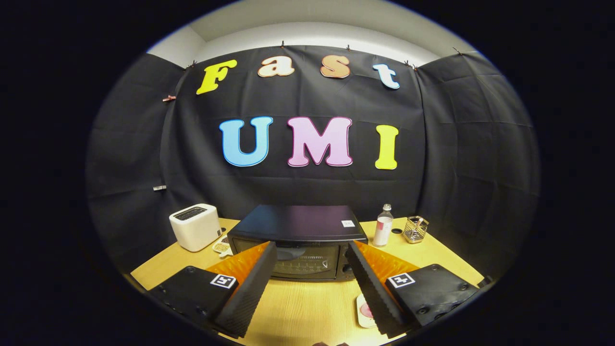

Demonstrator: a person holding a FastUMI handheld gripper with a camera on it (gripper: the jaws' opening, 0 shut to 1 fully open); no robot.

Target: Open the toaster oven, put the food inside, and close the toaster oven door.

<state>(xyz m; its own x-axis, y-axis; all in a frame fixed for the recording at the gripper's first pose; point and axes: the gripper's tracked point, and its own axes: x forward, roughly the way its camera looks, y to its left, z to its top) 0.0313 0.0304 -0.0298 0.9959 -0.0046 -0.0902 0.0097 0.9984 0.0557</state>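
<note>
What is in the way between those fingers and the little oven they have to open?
Nothing visible. The gripper has its fingers spread wide, and only bare table lies between them and the toaster oven just ahead. Its door looks closed. The white toaster and bottle stand off to the sides.

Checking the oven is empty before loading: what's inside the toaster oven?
Through the closed toaster oven door a wire rack shows; nothing else is discernible behind the dark glass. The open gripper holds nothing.

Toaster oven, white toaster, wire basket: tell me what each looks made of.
Toaster oven: likely dark painted metal, faint sheen, glass door.
White toaster: probably matte plastic, rounded corners.
Wire basket: shiny metal mesh.
The open claw touches none.
</note>
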